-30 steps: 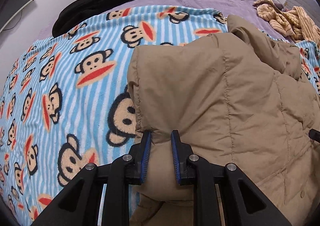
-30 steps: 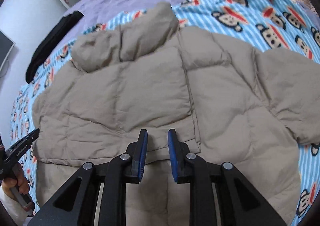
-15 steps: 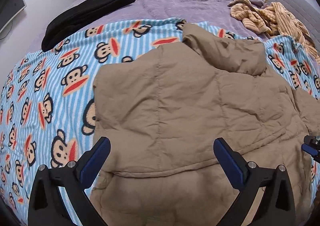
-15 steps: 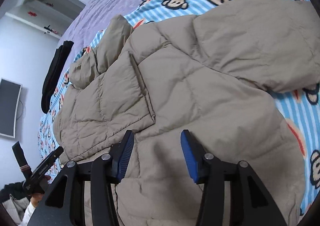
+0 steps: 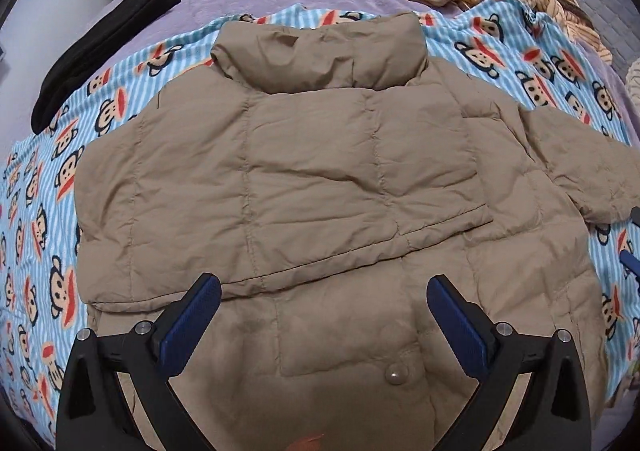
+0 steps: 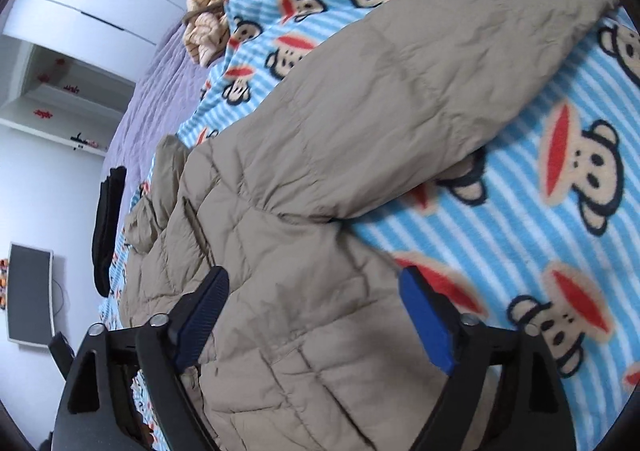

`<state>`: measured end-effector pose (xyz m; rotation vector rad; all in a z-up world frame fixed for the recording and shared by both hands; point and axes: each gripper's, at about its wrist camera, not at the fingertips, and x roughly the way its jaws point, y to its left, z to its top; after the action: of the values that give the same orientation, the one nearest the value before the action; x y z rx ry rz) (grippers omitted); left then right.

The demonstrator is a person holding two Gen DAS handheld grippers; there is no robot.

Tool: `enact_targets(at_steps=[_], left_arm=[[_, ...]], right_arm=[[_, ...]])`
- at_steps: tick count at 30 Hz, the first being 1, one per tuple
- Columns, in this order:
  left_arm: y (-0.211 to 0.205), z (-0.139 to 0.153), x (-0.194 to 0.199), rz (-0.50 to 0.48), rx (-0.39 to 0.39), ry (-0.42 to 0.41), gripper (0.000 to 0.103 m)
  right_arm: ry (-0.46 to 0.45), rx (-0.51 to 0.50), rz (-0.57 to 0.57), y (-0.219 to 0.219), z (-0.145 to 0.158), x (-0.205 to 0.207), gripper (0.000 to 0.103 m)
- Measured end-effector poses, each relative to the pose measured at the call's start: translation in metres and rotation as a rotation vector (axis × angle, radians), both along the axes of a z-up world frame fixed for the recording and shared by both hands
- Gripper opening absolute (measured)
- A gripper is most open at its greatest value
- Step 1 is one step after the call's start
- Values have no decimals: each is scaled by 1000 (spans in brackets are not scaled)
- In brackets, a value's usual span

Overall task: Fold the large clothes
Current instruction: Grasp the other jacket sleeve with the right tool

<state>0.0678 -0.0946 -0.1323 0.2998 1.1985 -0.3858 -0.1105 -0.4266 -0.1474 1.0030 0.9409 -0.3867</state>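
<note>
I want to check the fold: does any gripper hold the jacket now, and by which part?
Nothing is held. The left gripper and the right gripper have both just been opening and now stand wide above the tan jacket, with no pad pressing on it.

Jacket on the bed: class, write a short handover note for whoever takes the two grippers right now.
Left gripper: jaws open, nothing between them, above the jacket's lower part.
Right gripper: jaws have just been opening, now open and empty, over the jacket near its spread sleeve.
Jacket lies on the monkey blanket, collar far from the camera. One side panel is already folded across the body.
Left: fold the outstretched sleeve in, then fold the body. That order is my guess.
</note>
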Motion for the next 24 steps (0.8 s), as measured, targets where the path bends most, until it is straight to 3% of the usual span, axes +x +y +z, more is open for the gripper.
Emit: enact_targets(at_steps=[2,3,6,11,19,24], left_arm=[[-11,-2,-4,-10,37,-14,103],[-13,-4,-3,-11,37,-5,103],[-22,-12,-4,-15,27,57,103],[-38,-11,-9,-29,13,51,103],[-59,-7,-5,-25,-17,53,103],[-64,-9,-1,-15,-32,66,103]], right_arm=[[1,-12,-30,-17,1,-8,94],[-3,-12,-38,-24,0,-11,103],[-7,-5,-65,-46,-3,-19,103],[8,58,-132,-88,-14,-25,103],[-122,159,-335,-168,-24,-42,103],[-255,238,-416,-204,-26,-41,103]])
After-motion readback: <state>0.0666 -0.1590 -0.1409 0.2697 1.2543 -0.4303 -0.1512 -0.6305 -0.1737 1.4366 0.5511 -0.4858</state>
